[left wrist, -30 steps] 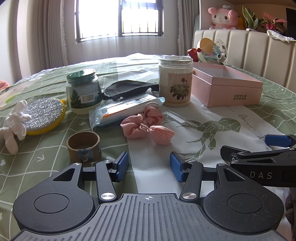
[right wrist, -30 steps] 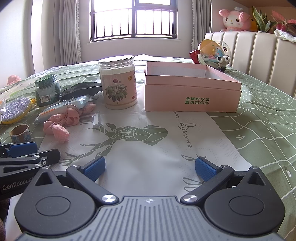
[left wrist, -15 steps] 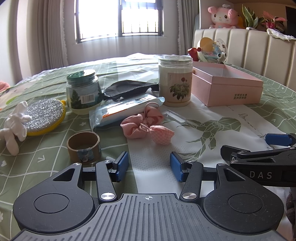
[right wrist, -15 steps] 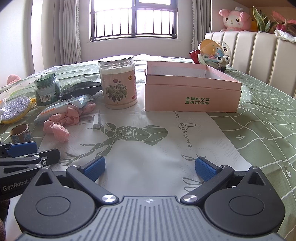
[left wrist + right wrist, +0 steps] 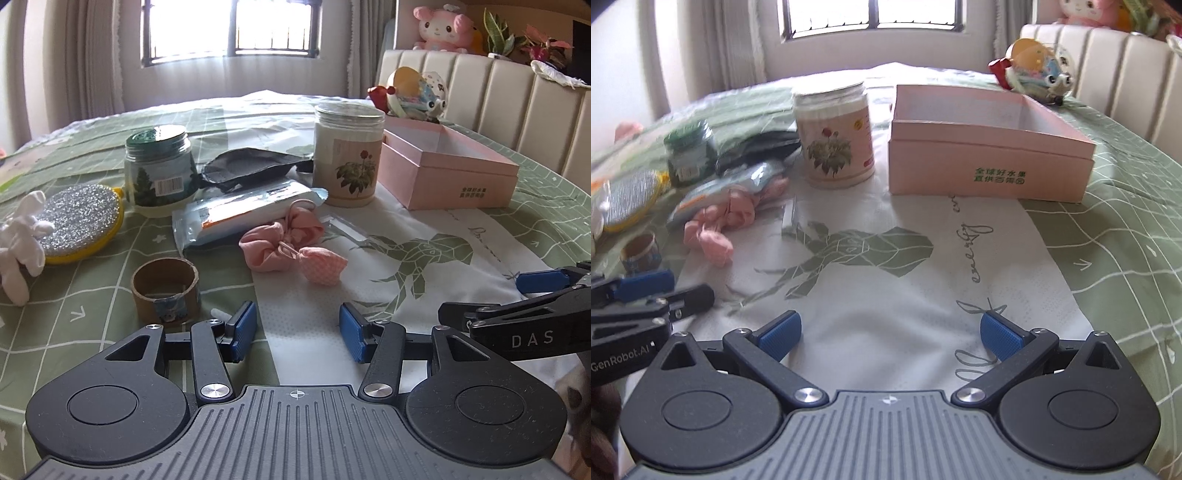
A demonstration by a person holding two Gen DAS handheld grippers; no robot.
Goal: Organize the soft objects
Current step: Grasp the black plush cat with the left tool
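A bundle of pink socks (image 5: 291,245) lies on the tablecloth just ahead of my left gripper (image 5: 297,326), whose jaws stand open and empty. The same pink socks (image 5: 716,229) show at the left of the right wrist view. Behind them lie a black cloth (image 5: 251,170) and a plastic-wrapped pack (image 5: 243,216). A white sock (image 5: 20,243) rests at the far left beside a glittery sponge (image 5: 79,216). An open pink box (image 5: 990,147) stands ahead of my right gripper (image 5: 890,334), which is wide open over bare cloth.
A floral jar (image 5: 347,155) and a green-lidded jar (image 5: 159,170) stand upright near the socks. A cardboard tape core (image 5: 164,293) sits by my left fingertip. A toy (image 5: 1038,70) rests behind the box; a padded headboard (image 5: 498,96) runs along the right.
The right wrist view has tipped downward and come a little closer to the box and jar. The left gripper has stayed put. Both grippers' jaws stand as before.
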